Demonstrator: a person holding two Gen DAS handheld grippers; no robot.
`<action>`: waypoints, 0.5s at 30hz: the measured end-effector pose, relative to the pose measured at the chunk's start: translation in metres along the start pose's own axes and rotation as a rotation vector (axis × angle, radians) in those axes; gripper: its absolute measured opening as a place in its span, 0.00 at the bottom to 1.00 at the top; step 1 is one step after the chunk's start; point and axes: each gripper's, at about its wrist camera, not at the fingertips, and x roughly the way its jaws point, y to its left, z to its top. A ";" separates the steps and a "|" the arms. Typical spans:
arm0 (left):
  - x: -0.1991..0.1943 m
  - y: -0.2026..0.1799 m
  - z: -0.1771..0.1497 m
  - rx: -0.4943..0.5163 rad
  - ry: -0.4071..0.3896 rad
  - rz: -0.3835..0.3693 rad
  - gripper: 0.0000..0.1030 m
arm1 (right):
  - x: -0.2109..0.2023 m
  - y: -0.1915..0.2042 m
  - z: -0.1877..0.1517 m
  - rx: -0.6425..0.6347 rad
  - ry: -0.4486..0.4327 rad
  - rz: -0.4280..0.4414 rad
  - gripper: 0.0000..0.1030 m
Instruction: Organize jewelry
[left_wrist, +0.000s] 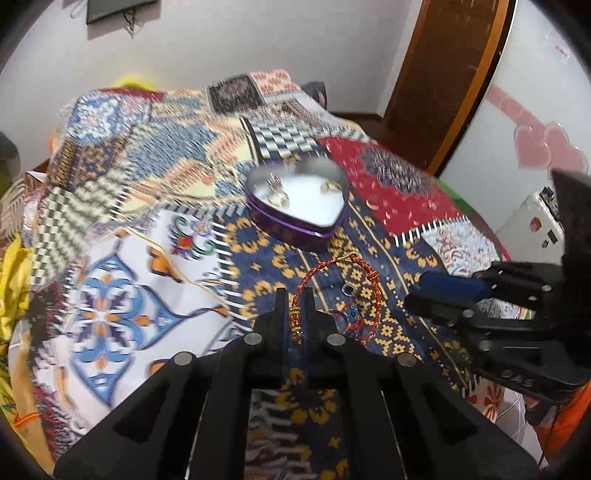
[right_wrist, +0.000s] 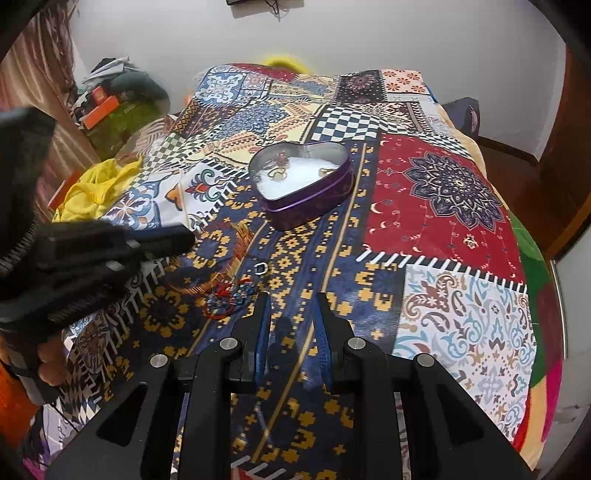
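A purple heart-shaped tin (left_wrist: 295, 225) (right_wrist: 314, 206) with a white lining sits open on the patchwork bedspread and holds a few rings. My left gripper (left_wrist: 295, 299) is shut on a red-and-gold braided bracelet (left_wrist: 334, 266) and holds it above the spread, just short of the tin. A small ring (left_wrist: 347, 290) (right_wrist: 260, 268) and a red thread charm with blue beads (left_wrist: 351, 317) (right_wrist: 231, 295) lie on the spread below it. My right gripper (right_wrist: 291, 299) is open and empty, hovering near the front of the bed; it also shows in the left wrist view (left_wrist: 436, 291).
The patchwork bedspread (right_wrist: 443, 221) covers the whole bed. Yellow cloth (right_wrist: 92, 192) lies at the left edge. A cluttered pile (right_wrist: 110, 99) sits beyond on the left. A wooden door frame (left_wrist: 443, 74) and a white mirrored panel stand to the right.
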 end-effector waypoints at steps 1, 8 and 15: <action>-0.005 0.002 0.000 0.003 -0.012 0.012 0.04 | 0.001 0.002 0.001 -0.002 0.001 0.002 0.20; -0.015 0.021 -0.009 -0.008 -0.024 0.064 0.04 | 0.019 0.013 0.011 -0.028 0.012 -0.002 0.20; -0.005 0.033 -0.014 -0.037 -0.010 0.048 0.04 | 0.040 0.025 0.017 -0.091 0.029 -0.046 0.20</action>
